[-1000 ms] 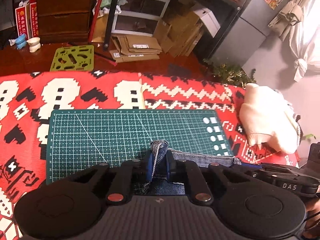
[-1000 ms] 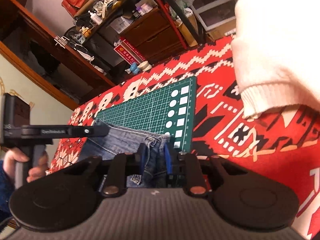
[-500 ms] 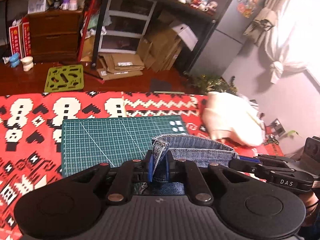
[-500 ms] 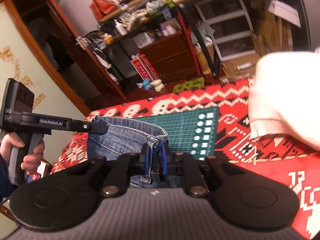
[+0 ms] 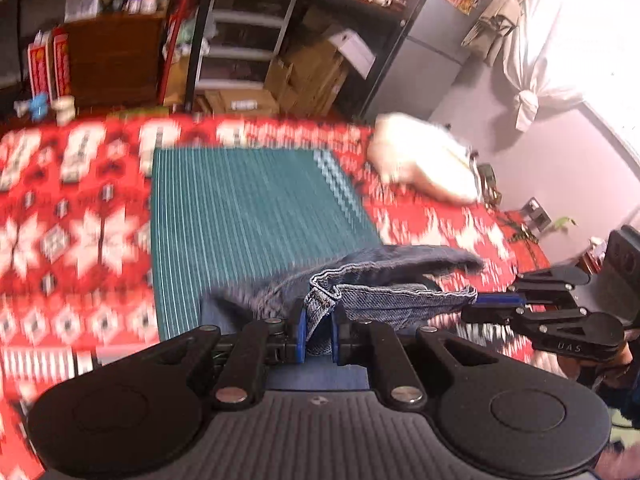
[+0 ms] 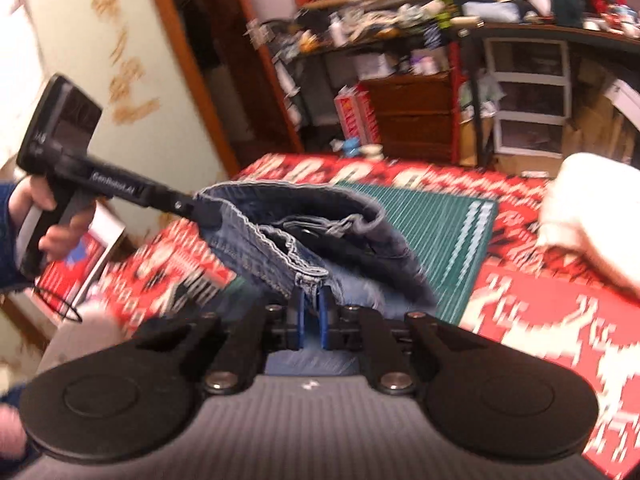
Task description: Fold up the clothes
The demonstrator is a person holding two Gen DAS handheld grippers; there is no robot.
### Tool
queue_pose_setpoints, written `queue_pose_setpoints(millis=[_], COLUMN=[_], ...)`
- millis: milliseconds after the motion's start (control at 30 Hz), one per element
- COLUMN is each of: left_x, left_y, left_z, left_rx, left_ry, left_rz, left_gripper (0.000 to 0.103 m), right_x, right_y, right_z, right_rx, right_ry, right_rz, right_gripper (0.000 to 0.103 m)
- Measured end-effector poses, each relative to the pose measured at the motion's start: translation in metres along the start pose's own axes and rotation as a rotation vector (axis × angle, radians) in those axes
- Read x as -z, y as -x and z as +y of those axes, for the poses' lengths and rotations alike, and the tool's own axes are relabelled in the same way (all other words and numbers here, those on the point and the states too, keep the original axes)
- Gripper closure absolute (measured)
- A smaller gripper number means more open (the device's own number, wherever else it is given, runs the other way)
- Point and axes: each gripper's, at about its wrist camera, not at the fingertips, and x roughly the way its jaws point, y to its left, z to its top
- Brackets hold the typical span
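The left tool (image 5: 319,334) is clamped on the waistband of the denim jeans (image 5: 384,284). The right tool (image 6: 311,317) pinches the opposite end of the waistband, its jaws closing further on the cloth. A second ago the jeans lay low on the green cutting mat (image 5: 248,208); now the waistband hangs stretched in the air between the two tools, above the mat's near edge. The red patterned blanket (image 5: 72,220) and white sweater (image 5: 424,164) appear farther off than before.
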Motion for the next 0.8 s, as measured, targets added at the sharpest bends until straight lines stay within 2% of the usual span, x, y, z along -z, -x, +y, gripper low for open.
queue_pose_setpoints(millis=[133, 267, 367, 467, 533, 633, 800], left_x=[0.042, 0.074, 0.087, 0.091, 0.088, 0.083, 0.07], left_y=[-0.009, -0.02, -0.018, -0.008, -0.003, -0.002, -0.015], left_z=[0.012, 0.029, 0.039, 0.049, 0.053, 0.057, 0.056], left_rx=[-0.04, -0.068, -0.093, -0.09, -0.086, -0.07, -0.038], left_ry=[0.04, 0.101, 0.143, 0.193, 0.224, 0.256, 0.291], left_rz=[0.081, 0.177, 0.211, 0.192, 0.167, 0.134, 0.105], left_gripper=[0.09, 0.086, 0.086, 0.086, 0.077, 0.071, 0.065], right_x=[0.028, 0.048, 0.057, 0.063, 0.064, 0.068, 0.074], right_y=[0.008, 0.015, 0.021, 0.024, 0.019, 0.007, -0.01], right_z=[0.013, 0.013, 0.007, -0.009, -0.022, -0.039, -0.06], right_rx=[-0.026, -0.048, -0.032, -0.041, -0.046, -0.053, -0.082], right_ry=[-0.017, -0.045, -0.063, -0.158, -0.225, -0.339, -0.502], right_rz=[0.083, 0.156, 0.183, 0.188, 0.189, 0.19, 0.176], right_gripper=[0.094, 0.085, 0.082, 0.08, 0.079, 0.078, 0.067])
